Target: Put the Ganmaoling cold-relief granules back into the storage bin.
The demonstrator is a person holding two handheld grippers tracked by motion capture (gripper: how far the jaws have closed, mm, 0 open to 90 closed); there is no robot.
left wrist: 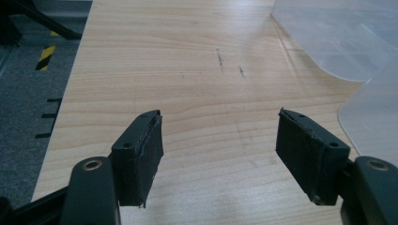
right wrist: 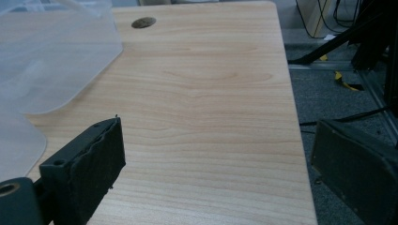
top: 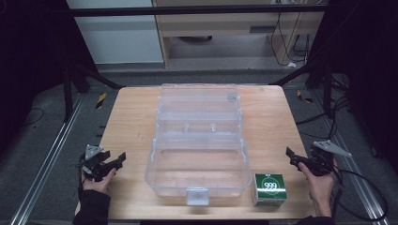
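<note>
Clear plastic box (top: pixel 199 154) (rounded corners), wooden table (top: pixel 131 122)

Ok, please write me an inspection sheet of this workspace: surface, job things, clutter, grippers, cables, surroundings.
Surface: wooden table, light scuff marks.
Job's things: clear plastic box at centre, lid open; green carton beside it, near the front edge.
Clutter: nothing seen.
Grippers: left gripper open, empty, over the table; right gripper open, empty, at the table's edge.
Cables: black cable trails from the right gripper; more on the floor.
Surroundings: grey floor, metal rails, dark frame.
</note>
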